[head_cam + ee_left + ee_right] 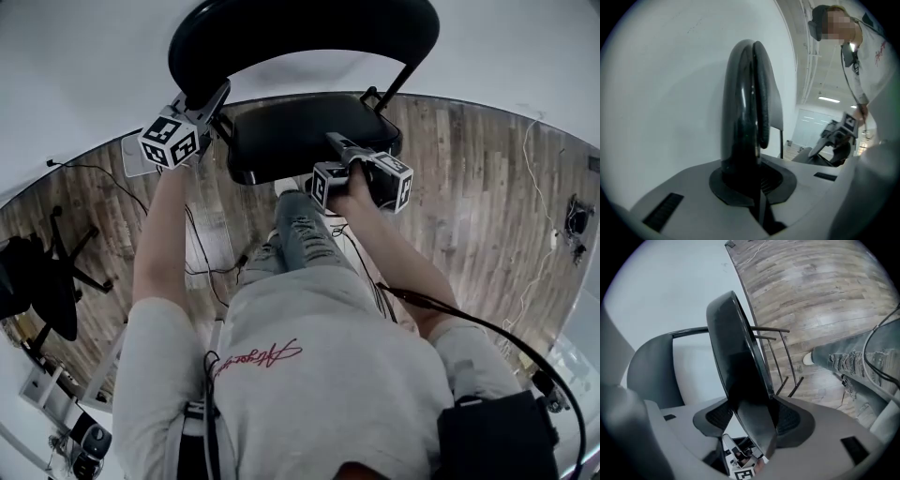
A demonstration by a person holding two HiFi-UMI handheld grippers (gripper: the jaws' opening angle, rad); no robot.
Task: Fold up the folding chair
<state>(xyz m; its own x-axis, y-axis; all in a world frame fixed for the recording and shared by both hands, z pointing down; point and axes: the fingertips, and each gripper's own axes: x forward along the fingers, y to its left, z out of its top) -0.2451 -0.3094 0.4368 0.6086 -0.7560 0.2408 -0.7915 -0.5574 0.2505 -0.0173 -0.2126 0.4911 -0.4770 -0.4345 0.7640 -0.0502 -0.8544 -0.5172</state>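
Head view shows the black folding chair (281, 141) standing on the plank floor (469, 187) at the person's twelve o'clock, not yet folded flat. The left tongs (217, 98) are clamped on the padded backrest (300, 37) at its eight o'clock edge. The right tongs (333, 141) are clamped on the near rim of the seat (272, 127), around five o'clock, and the right gripper view shows that rim pinched between the pads with the seat tilted up. The main risk is probably the slick seat rim sliding out of the pads as the seat swings, dropping it open again. With the backrest held on one side only, the frame could twist or skid on the floor. The closing seat might also trap the right tongs against the backrest. A cable (202, 253) near the feet could snag.
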